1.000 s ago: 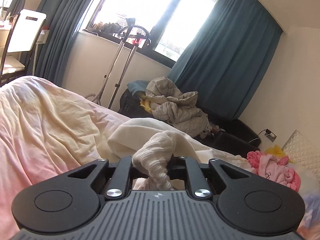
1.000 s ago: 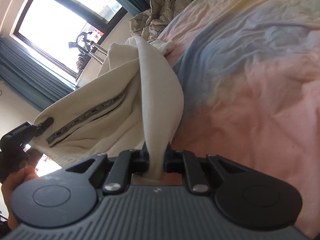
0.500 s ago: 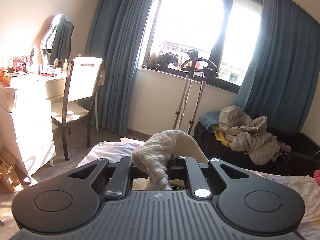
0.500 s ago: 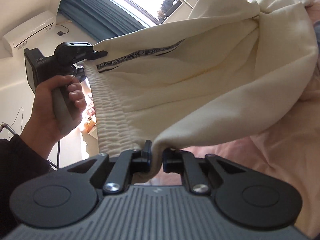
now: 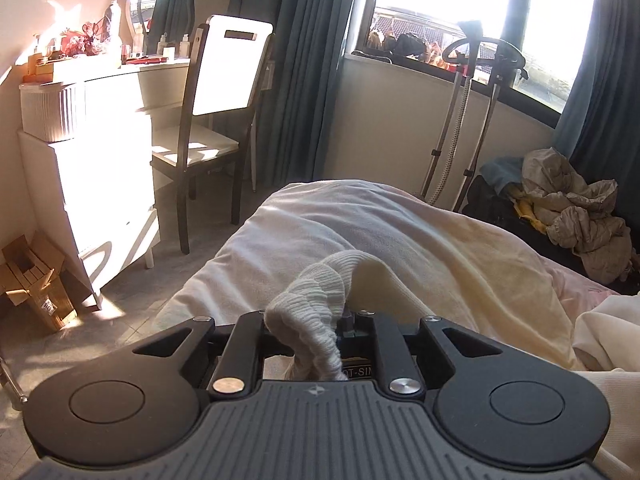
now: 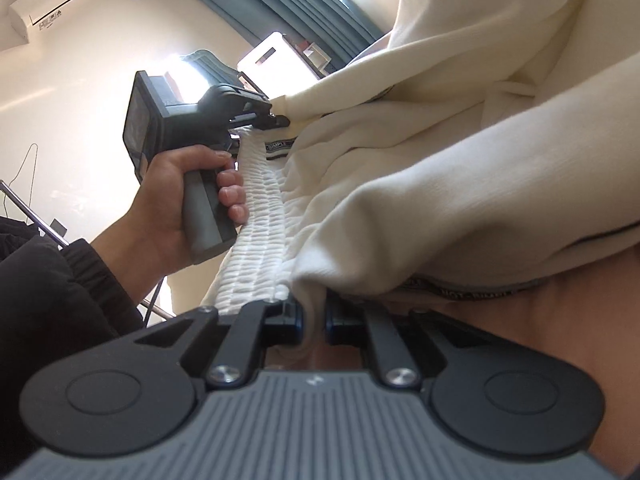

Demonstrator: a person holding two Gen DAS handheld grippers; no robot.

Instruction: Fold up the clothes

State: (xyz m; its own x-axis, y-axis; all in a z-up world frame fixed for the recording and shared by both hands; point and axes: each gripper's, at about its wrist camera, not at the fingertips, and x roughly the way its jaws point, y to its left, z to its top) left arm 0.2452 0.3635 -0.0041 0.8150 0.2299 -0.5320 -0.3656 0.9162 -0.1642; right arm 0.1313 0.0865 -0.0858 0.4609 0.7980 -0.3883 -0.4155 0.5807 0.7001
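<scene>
Right wrist view shows both tongs, left (image 6: 280, 120) and right (image 6: 314, 322), pinched on the waistband (image 6: 260, 240) of cream trousers (image 6: 480, 184) held above the bed (image 5: 400, 240), the left having just eased slightly, so I judge folding barely begun.

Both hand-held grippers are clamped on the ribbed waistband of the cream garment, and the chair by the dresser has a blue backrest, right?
Not quite: the left wrist view shows the chair has a white backrest. Left hand-held gripper and right hand-held gripper do clamp the cream garment at its waistband.
</scene>
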